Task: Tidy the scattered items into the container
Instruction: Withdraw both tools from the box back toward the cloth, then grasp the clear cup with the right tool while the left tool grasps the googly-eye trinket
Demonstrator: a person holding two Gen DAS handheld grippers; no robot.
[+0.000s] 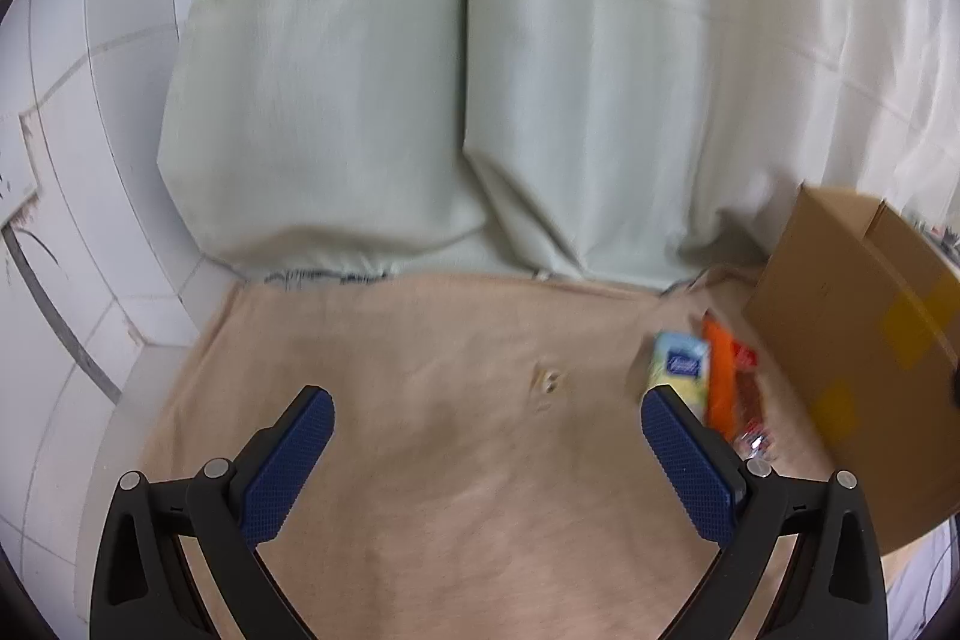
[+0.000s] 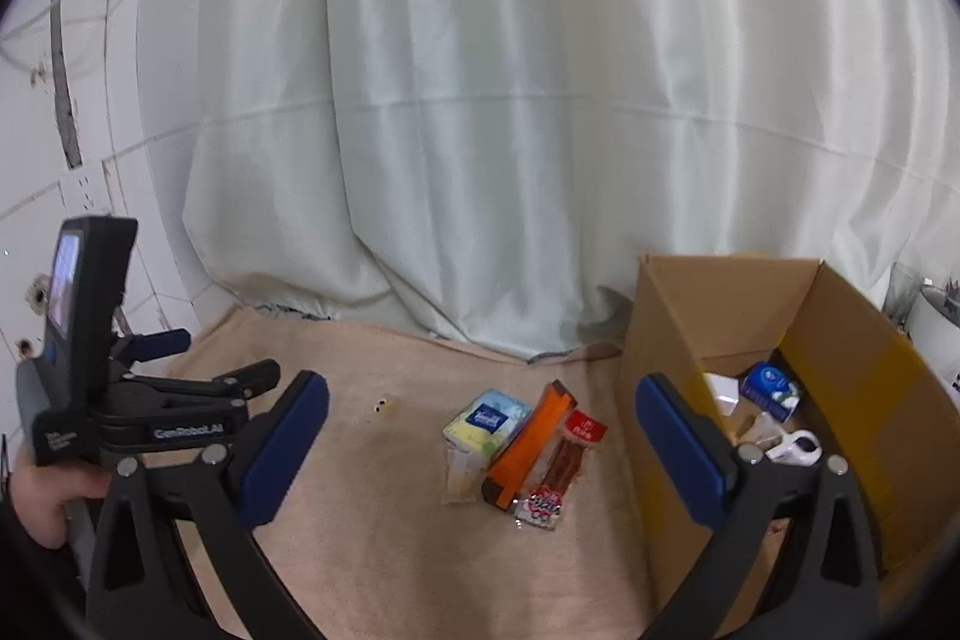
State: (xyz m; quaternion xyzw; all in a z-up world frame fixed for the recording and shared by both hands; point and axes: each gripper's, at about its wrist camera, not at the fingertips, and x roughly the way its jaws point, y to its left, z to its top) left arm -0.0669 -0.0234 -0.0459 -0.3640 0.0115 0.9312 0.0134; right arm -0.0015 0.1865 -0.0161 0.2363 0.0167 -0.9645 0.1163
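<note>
A tissue pack [image 2: 487, 424], an orange bar-shaped item [image 2: 528, 445] and a red snack packet [image 2: 561, 472] lie together on the beige cloth [image 2: 390, 490], just left of an open cardboard box [image 2: 840, 400]. The box holds a blue-white packet [image 2: 771, 391] and white items [image 2: 795, 445]. My right gripper [image 2: 480, 436] is open and empty, above the cloth in front of the items. My left gripper [image 1: 487, 451] is open and empty, left of the tissue pack [image 1: 678, 367], orange item [image 1: 720, 376] and box [image 1: 852, 340]. The left gripper also shows in the right wrist view [image 2: 240, 388].
A pale green curtain [image 2: 510, 100] hangs behind the cloth. A white tiled wall [image 1: 72, 160] stands at the left. A small stain [image 1: 549, 382] marks the cloth. A glass [image 2: 900, 286] stands behind the box at right.
</note>
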